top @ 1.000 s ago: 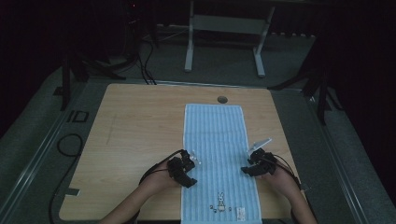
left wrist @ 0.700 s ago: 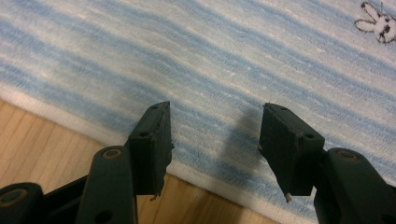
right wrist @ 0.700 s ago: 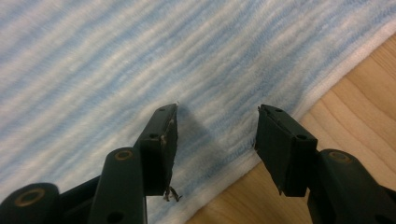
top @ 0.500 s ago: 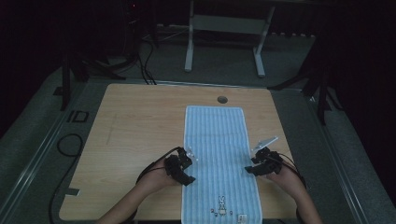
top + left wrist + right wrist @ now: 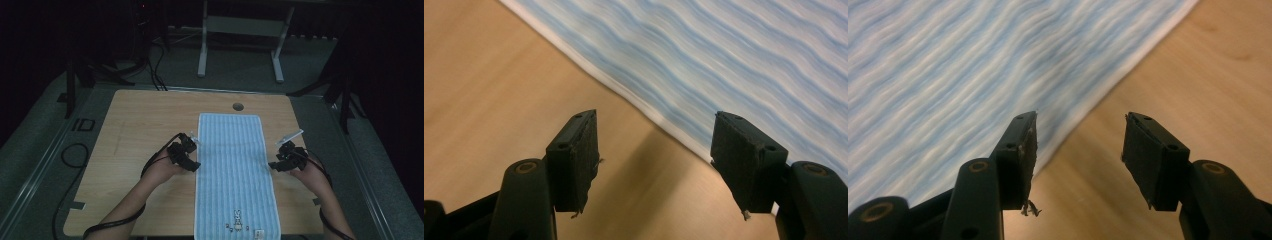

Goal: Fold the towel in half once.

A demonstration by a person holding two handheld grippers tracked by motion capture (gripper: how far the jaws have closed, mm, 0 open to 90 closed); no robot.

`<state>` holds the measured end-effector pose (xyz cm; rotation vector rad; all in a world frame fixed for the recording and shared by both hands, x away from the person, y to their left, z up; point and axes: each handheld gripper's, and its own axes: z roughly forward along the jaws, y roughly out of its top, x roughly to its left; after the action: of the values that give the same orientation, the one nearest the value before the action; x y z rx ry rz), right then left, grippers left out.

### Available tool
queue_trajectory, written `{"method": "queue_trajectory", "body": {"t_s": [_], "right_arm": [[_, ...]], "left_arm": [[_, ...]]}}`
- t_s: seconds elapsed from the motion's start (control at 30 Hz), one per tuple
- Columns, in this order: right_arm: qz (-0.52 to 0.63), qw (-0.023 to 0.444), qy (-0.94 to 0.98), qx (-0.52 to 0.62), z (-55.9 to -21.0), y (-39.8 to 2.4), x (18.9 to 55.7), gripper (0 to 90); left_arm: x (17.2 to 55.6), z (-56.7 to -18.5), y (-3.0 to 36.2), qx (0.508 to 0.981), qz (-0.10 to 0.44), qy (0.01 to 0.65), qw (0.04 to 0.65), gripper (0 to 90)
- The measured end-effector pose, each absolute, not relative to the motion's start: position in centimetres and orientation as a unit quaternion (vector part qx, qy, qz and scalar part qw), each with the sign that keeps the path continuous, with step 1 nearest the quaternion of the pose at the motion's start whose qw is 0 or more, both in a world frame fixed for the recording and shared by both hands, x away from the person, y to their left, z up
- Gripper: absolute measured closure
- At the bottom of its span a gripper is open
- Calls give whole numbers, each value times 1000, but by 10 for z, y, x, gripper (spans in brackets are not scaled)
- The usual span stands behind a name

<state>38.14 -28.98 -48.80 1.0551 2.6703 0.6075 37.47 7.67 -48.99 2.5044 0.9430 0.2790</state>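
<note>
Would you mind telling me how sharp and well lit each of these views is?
High view: dim, dark surroundings, the towel and table readable. Left gripper view: bright, jaws sharp, towel stripes smeared by blur. Right gripper view: likewise blurred cloth, soft shadow under the jaws.

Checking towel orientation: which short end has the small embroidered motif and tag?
The near short end of the blue striped towel, by the person's table edge; the motif sits there, while the far end by the table hole is plain.
</note>
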Motion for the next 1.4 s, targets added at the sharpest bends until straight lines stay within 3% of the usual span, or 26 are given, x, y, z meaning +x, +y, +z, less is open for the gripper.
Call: {"method": "queue_trajectory", "body": {"t_s": [0.23,0.5,0.67,0.87,1.0,1.1,1.17,1.4], "right_arm": [[179,106,900,383,-491,-284,427,469],[142,76,902,400,-502,-267,468,469],[131,64,908,394,-509,-255,481,484],[119,49,913,386,-519,-248,484,573],[122,49,917,376,-518,-246,481,726],[119,42,923,363,-518,-243,478,840],[116,45,925,360,-518,-241,477,855],[145,63,926,344,-493,-250,466,859]], "left_arm": [[411,-497,72,900,99,360,225,355],[442,-510,59,900,101,376,197,356],[455,-518,55,903,104,375,183,374],[460,-528,54,904,97,372,187,433],[457,-529,53,907,91,354,208,557],[455,-529,52,908,68,352,219,747],[453,-528,50,911,71,344,214,851],[444,-510,56,907,74,345,229,873]]}}
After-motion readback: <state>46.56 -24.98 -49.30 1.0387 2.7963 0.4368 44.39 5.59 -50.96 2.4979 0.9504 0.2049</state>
